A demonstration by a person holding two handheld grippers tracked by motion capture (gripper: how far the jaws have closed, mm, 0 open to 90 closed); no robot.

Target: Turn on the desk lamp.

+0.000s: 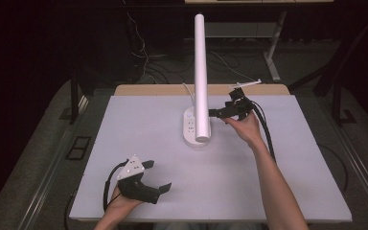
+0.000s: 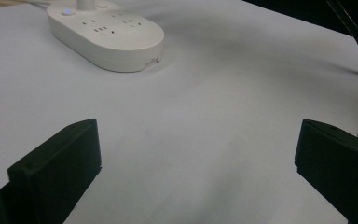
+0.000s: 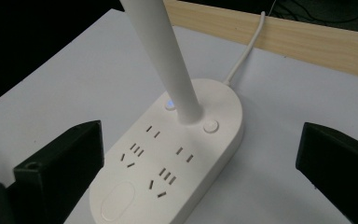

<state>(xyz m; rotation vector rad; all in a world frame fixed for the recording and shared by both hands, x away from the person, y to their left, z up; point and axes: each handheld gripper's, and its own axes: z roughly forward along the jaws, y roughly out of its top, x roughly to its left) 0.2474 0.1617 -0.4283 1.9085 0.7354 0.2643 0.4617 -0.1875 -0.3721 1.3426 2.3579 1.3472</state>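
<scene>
- Your right gripper (image 1: 223, 113) sits right of centre in the high view, jaws spread wide and holding nothing; in the right gripper view they frame the lamp base (image 3: 168, 163) without touching it.
- Your left gripper (image 1: 149, 178) rests low at the lower left of the high view, also released and empty, with bare table (image 2: 223, 116) between its jaws.
- The lamp base is a white oval slab with socket slots on top, a lit button (image 3: 169, 103) and a second round button (image 3: 210, 126) beside the stem; it stands at the middle of the table.
- The white tube (image 1: 201, 72) rises from the base, leaning toward the camera in the high view; its cable (image 3: 244, 51) runs off to the wooden edge at the upper right of the right gripper view.
- Judging by looks, the plastic is stiff, smooth and likely slippery; the base probably carries most of the weight, so the tall tube could tip it if pushed high up.
- If you mean to take hold, the tube low near the base looks the safer spot; the base seems too broad for these jaws.
</scene>
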